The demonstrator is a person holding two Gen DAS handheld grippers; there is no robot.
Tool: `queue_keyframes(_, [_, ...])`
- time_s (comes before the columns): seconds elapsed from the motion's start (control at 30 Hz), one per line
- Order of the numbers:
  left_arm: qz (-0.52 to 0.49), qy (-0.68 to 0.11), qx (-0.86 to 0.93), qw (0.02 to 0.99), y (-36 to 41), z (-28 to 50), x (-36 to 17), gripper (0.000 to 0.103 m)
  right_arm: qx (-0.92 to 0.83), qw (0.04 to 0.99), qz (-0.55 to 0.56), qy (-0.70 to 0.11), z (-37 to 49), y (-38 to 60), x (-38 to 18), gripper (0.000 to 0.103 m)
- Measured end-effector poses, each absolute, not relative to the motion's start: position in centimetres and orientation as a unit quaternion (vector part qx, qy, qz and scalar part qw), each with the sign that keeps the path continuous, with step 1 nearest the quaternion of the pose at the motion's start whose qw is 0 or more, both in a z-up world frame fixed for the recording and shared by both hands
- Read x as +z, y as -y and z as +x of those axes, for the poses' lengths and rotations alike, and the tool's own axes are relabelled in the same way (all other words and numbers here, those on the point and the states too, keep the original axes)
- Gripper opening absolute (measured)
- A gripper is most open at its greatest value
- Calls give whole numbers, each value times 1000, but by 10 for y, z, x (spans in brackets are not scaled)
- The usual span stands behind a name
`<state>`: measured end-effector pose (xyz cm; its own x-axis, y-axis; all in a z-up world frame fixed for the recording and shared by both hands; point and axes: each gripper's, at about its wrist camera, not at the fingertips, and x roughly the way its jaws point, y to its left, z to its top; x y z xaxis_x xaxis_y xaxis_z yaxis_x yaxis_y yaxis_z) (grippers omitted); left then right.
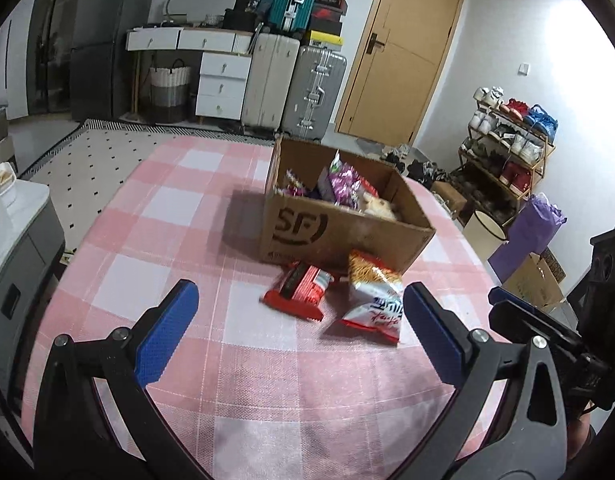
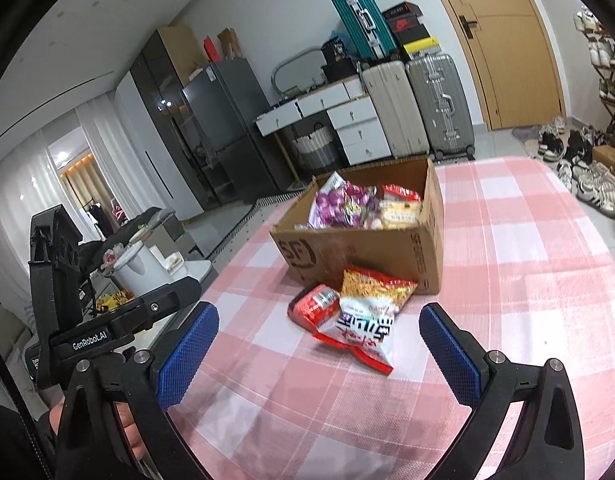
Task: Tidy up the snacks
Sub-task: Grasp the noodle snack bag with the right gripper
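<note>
A brown cardboard box (image 1: 339,232) (image 2: 371,248) printed "SF" stands on the pink checked tablecloth (image 1: 179,248) (image 2: 527,260) and holds several snack packs, a purple one (image 1: 345,182) (image 2: 339,204) among them. In front of the box lie a red packet (image 1: 301,290) (image 2: 313,304) and a red-and-white noodle snack bag (image 1: 373,300) (image 2: 367,316), side by side and touching. My left gripper (image 1: 299,300) hovers open just short of them. My right gripper (image 2: 319,320) is also open, above the table near the same two packs. Neither holds anything.
The other gripper's body shows at each view's edge (image 1: 547,336) (image 2: 107,320). Beyond the table stand suitcases (image 1: 291,84), a white drawer unit (image 1: 221,80), a fridge (image 2: 223,128), a wooden door (image 1: 403,48) and a shoe rack (image 1: 507,152). A grey cabinet (image 1: 19,256) sits left of the table.
</note>
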<state>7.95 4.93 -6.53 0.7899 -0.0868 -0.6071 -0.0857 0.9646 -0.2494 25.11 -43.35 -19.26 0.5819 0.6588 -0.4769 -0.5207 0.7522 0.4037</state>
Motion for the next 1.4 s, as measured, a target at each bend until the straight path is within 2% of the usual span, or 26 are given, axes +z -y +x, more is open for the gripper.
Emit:
queue_keyframes(0.43, [-160, -369, -6, 915, -65, 112, -124, 102, 328, 852, 122, -389, 298, 411, -238, 102])
queue_keyframes(0.73, [-177, -393, -7, 902, -71, 129, -148, 102, 319, 846, 108, -413, 330, 386, -260, 101])
queue_keyframes(0.83, [-183, -399, -10, 899, -72, 129, -152, 102, 318, 843, 103, -422, 342, 378, -267, 90])
queue_keyframes(1.03, [-194, -411, -8, 891, -75, 134, -160, 102, 314, 841, 80, -433, 356, 360, -277, 84])
queue_keyframes(1.1, [-193, -415, -7, 889, -75, 137, -163, 102, 314, 835, 74, -446, 361, 356, -284, 76])
queue_keyframes(1.13, [-192, -416, -6, 889, -75, 137, -164, 102, 311, 833, 71, -452, 361, 355, -288, 65])
queue_keyframes(1.2, [-192, -419, -5, 887, -74, 139, -166, 102, 318, 832, 75, -447, 362, 356, -289, 53])
queue_keyframes(1.4, [-188, -429, 4, 883, -75, 142, -169, 102, 334, 829, 94, -438, 358, 361, -289, 51])
